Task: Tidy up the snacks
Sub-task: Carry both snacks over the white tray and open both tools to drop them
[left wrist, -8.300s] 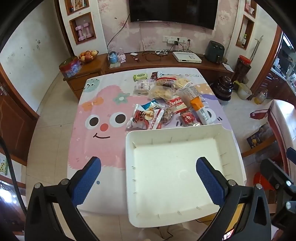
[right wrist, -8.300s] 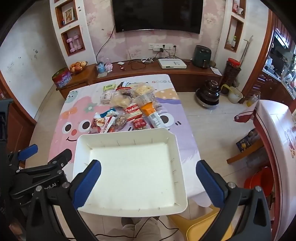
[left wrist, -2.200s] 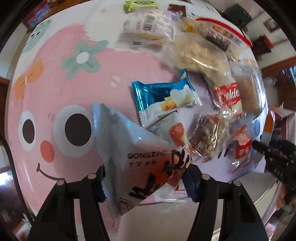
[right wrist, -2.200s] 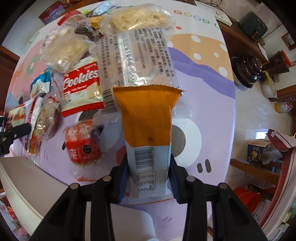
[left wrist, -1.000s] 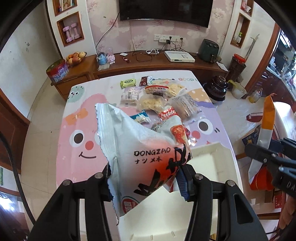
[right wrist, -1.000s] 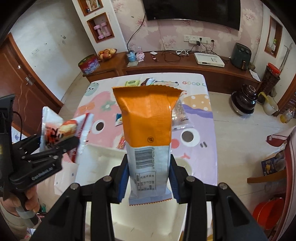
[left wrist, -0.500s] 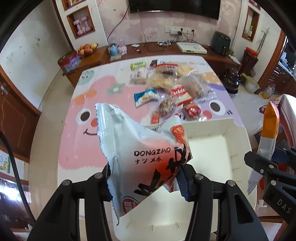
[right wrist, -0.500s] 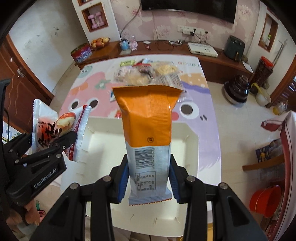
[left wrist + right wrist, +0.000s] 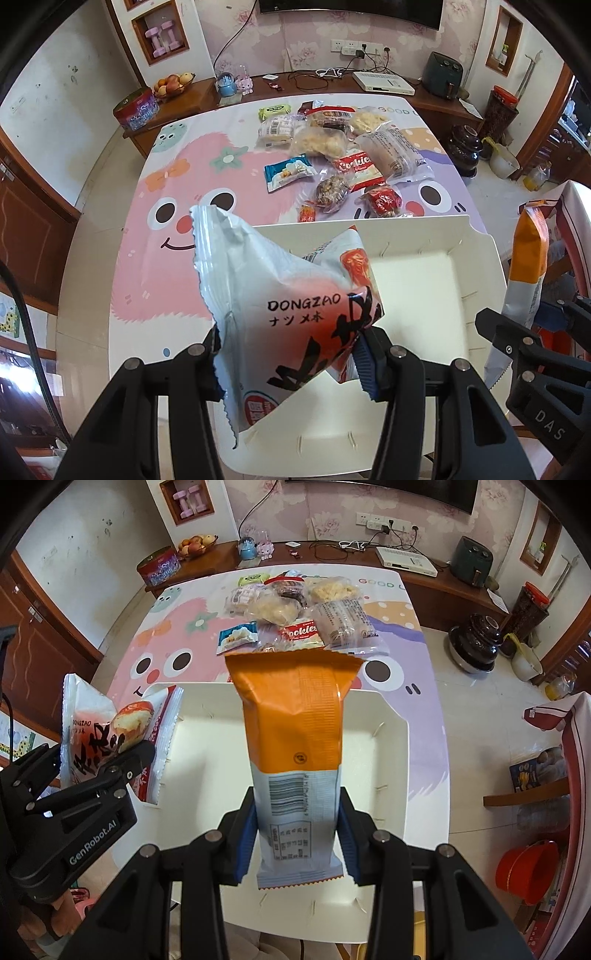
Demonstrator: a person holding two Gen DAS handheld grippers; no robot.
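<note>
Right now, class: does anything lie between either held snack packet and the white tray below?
Nothing visible. The DONGZAO packet in the left tool and the orange packet in the right tool hang over the white tray, whose visible floor is bare.

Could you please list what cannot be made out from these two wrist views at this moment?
- Left wrist view: the near-left floor of the white tray is hidden by the DONGZAO packet clamped in the left gripper.
- Right wrist view: the tray's middle is hidden by the orange packet clamped in the right gripper, which also covers the nearest snacks on the table.
- Both views: print on the far snack pile is mostly too small.
</note>
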